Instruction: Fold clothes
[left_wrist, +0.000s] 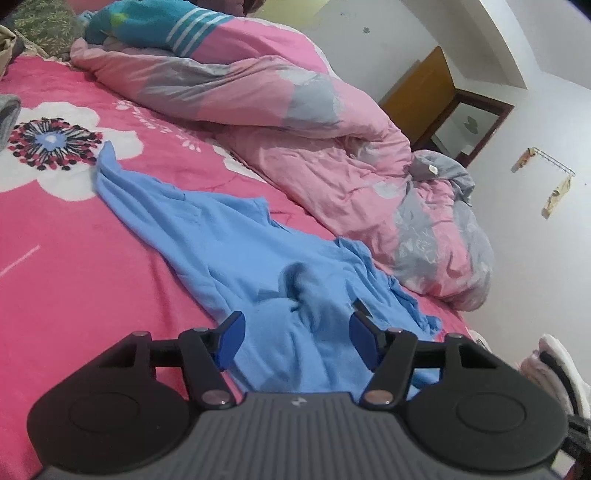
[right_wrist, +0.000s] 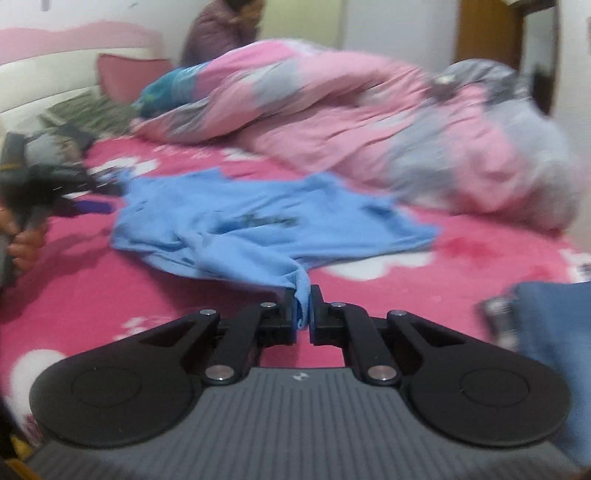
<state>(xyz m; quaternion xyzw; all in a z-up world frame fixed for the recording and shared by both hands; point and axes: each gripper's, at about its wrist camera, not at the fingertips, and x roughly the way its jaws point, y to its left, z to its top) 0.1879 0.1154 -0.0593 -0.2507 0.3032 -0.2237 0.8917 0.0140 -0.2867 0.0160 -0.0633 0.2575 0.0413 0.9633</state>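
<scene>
A light blue shirt (left_wrist: 221, 236) lies crumpled on the pink flowered bed sheet (left_wrist: 74, 258). My left gripper (left_wrist: 297, 339) stands open low over the shirt's near end. A raised fold of blue cloth sits between its blue pads (left_wrist: 231, 339), which do not press on it. In the right wrist view the same shirt (right_wrist: 258, 221) is spread ahead. My right gripper (right_wrist: 303, 310) is shut on a bunched corner of it, and the cloth pulls up from the bed into the jaws. A hand (right_wrist: 26, 240) holding the other gripper shows blurred at the left edge.
A bunched pink and grey quilt (left_wrist: 295, 122) fills the far side of the bed. A folded blue denim garment (right_wrist: 554, 332) lies at the right, a grey one (left_wrist: 7, 114) at the left. A person (right_wrist: 221, 33) stands behind the bed. A wooden door (left_wrist: 421, 85) is in the wall.
</scene>
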